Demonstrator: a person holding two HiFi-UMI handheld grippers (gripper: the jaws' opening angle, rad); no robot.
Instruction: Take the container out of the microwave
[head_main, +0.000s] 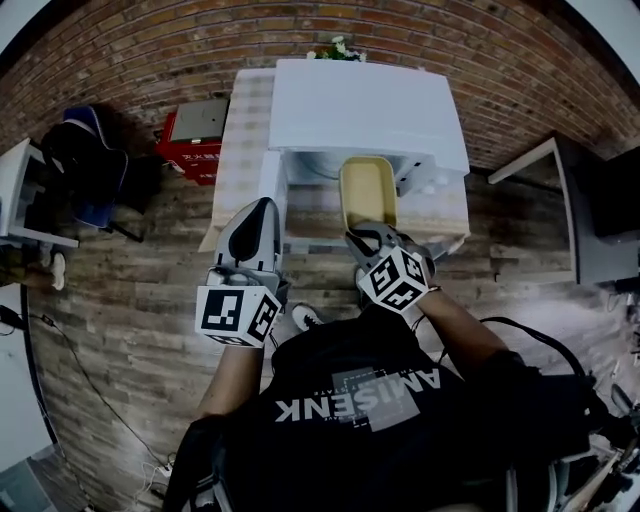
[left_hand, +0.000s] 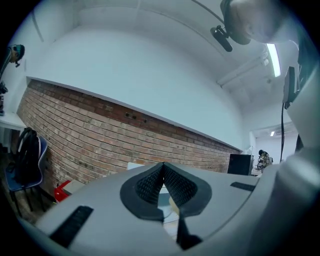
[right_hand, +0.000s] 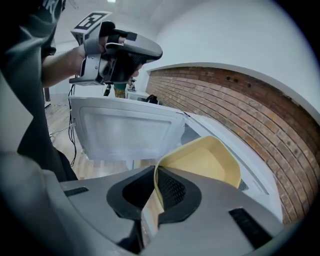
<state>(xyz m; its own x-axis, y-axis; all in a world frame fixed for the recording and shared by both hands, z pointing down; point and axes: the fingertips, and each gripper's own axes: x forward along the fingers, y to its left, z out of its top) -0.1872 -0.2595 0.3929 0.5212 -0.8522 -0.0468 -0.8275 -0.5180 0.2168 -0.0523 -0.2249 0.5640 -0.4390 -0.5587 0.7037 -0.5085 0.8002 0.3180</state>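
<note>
While looking down from the head view, find the yellow container (head_main: 367, 195) out in front of the white microwave (head_main: 360, 105), far end close to the open mouth; cannot tell whether fully clear of it. Find the right gripper (head_main: 368, 238) pinched almost closed on the near rim, with only the thin wall between the ribbed pads. Confirm in the right gripper view: rim nipped edge-on, inside of the container apparently empty. Find the left gripper (head_main: 262, 205) off to the left beside the open door (right_hand: 125, 132), jaws together with tips meeting, holding nothing.

Risks, as judged:
- Gripping by one edge only, with no support beneath. Expect sag or swivel about the pinch, possibly a slip out of the pads.
- Guard against clipping the far end on the mouth's edge or the door, and so twisting the rim free.
- Avoid tipping further, given a smooth, thin wall.

Writing:
- Read "AMISENK" in grey on the black shirt (head_main: 385, 400), upside down to the head camera.
- See pale characters on the red box (head_main: 190, 158); too small to read.
- Find no legible brand on the microwave.
</note>
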